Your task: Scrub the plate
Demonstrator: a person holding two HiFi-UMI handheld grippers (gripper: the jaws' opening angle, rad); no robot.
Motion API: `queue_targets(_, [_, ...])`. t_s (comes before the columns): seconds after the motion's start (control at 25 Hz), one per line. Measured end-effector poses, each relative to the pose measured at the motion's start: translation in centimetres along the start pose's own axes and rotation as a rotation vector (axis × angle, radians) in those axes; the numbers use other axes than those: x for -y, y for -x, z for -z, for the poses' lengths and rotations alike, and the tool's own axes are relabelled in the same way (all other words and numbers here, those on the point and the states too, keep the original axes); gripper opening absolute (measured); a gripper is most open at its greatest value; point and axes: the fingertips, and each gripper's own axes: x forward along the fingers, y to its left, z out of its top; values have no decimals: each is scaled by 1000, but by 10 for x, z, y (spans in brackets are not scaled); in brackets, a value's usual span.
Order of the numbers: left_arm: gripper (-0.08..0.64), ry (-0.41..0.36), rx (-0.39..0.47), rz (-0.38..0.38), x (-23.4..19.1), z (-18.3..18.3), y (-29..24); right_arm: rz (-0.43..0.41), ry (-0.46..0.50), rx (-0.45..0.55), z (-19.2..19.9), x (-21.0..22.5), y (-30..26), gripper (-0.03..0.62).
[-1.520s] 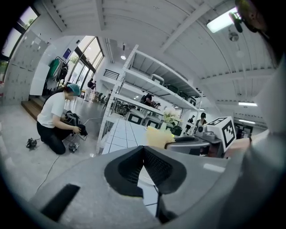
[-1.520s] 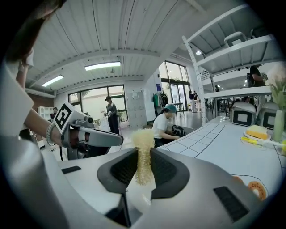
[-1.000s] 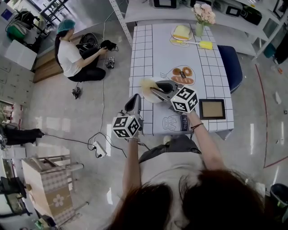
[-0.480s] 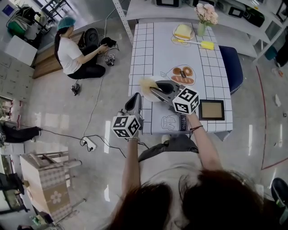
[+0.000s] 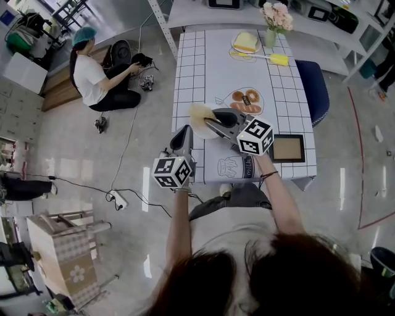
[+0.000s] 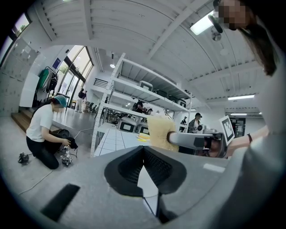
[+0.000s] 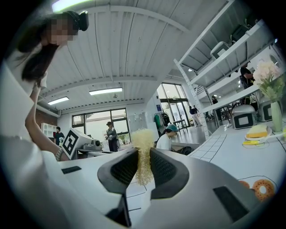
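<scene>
The right gripper is held above the near end of the white tabletop with black grid lines. Its jaws are pressed onto a pale yellow, fuzzy scrub pad. In the right gripper view the pad sticks up thin between the two dark jaws.

The left gripper is just beside the right one, at the near left edge of the tabletop. Its jaws are closed, tips touching, with nothing between them.

The round pale plate sits at the far end of the tabletop with a yellow block on it. It is well apart from both grippers. Near it lie a yellow brush with a white handle and a vase of pink flowers. A black picture frame lies at the near right corner.

A person in a white top sits on the floor to the left.
</scene>
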Motion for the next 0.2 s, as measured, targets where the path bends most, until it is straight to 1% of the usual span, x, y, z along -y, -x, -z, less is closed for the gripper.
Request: queue_targets(0.2, [11, -10, -6, 15, 6, -1, -3, 10, -8, 10, -2, 1, 5, 77])
